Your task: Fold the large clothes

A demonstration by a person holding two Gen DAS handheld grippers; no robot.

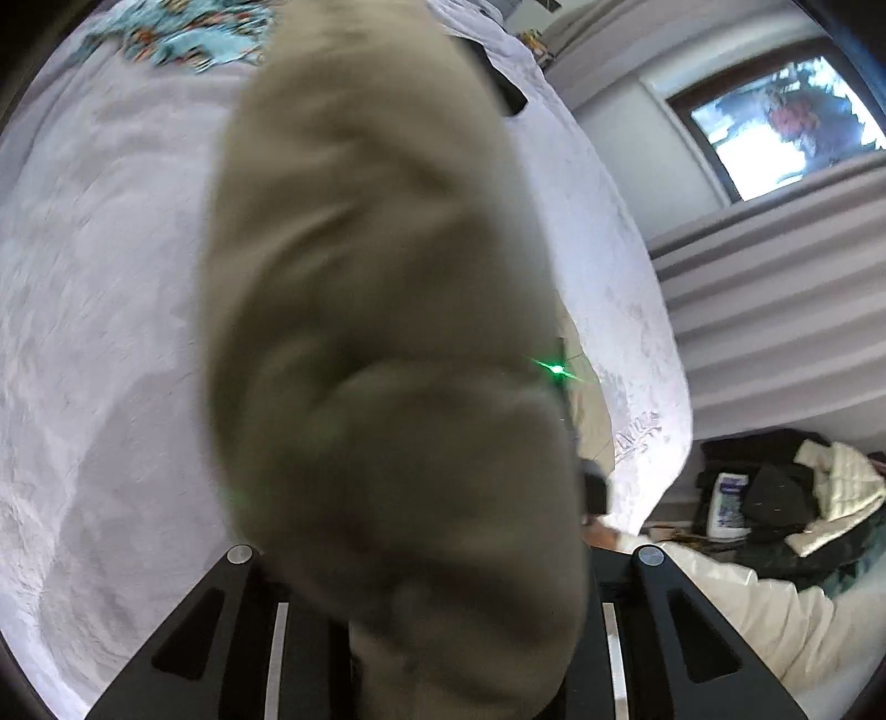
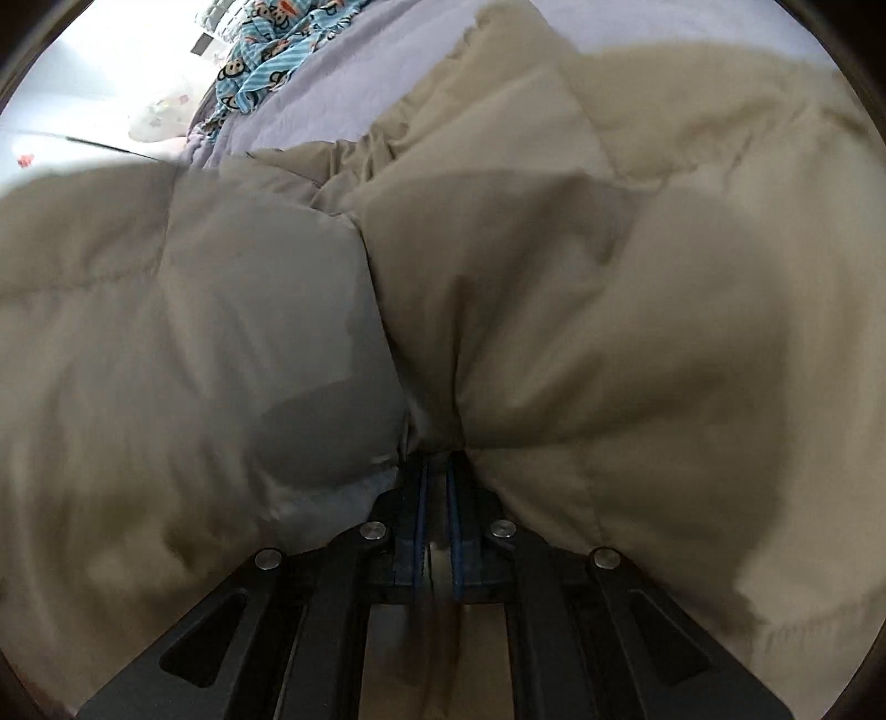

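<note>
A beige puffer jacket [image 1: 376,277] fills the middle of the left wrist view, blurred and lifted off the bed. It bulges out from between the jaws of my left gripper [image 1: 443,609] and hides the fingertips, so the grip reads as shut on it. In the right wrist view the same jacket [image 2: 554,304] lies in quilted folds across the whole picture. My right gripper [image 2: 436,471] has its blue-banded pads [image 2: 457,498] nearly together, with a fold of the jacket pinched between them.
A white bedcover [image 1: 111,332] spreads under the jacket. A blue patterned cloth [image 1: 183,33] lies at the far end of the bed [image 2: 266,61]. Right of the bed are a window [image 1: 775,127], a curtain [image 1: 775,288] and a heap of clothes [image 1: 786,498] on the floor.
</note>
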